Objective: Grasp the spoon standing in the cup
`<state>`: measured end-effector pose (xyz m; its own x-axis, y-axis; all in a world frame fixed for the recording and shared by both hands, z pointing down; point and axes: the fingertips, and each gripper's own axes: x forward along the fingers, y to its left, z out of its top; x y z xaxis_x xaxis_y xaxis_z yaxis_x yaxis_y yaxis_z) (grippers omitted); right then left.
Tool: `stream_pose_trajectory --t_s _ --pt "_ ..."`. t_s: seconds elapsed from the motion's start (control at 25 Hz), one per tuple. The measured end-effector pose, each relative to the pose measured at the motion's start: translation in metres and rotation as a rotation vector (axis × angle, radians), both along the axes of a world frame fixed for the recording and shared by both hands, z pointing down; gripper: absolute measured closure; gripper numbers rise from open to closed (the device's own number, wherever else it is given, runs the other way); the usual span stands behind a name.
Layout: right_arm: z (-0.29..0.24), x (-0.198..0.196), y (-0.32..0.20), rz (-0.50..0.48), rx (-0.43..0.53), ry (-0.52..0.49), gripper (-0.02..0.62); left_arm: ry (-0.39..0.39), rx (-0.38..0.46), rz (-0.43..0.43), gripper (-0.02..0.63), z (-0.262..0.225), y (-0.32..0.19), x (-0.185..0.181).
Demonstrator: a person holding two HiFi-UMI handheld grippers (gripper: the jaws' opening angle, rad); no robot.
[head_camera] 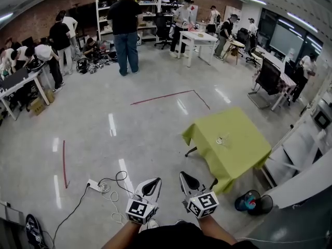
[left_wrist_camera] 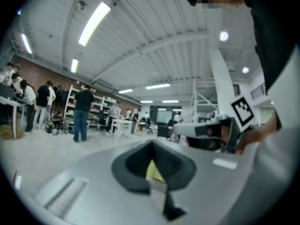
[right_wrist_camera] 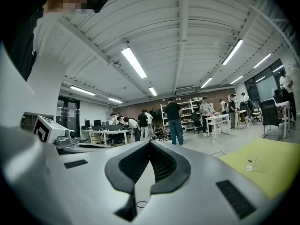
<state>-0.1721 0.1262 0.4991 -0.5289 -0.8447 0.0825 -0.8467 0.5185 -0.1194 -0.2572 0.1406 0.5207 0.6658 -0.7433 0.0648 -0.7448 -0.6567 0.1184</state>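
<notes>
Two tools show at the bottom centre of the head view: the left hand-held gripper (head_camera: pixel 149 184) and the right hand-held gripper (head_camera: pixel 188 179), side by side. Each one is clenched, jaws together with nothing between them. The cup (head_camera: pixel 223 139) stands on the green-covered surface (head_camera: pixel 245 158) at the right of the frame, well apart from both. The spoon (head_camera: pixel 226 136) in it is only a thin sliver, too small to make out clearly
</notes>
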Motion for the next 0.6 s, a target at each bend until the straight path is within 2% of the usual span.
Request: stream_pose_trajectory --t_s 0.08,0.24,0.36,0.6 --pt "0.003 -0.002 0.004 0.002 -0.002 -0.005 0.589 0.016 -0.024 0.010 0.600 0.005 0.004 -0.001" --pt "0.007 -0.003 0.004 0.000 -0.017 -0.006 0.589 -0.017 -0.043 0.003 0.600 0.012 0.005 -0.003" --pt "0.007 0.003 -0.004 0.000 -0.020 -0.012 0.589 -0.001 -0.062 0.016 0.600 0.012 -0.001 0.006" --pt "0.001 0.029 -0.032 0.006 -0.002 -0.026 0.589 -0.019 -0.047 0.012 0.600 0.008 -0.029 0.028"
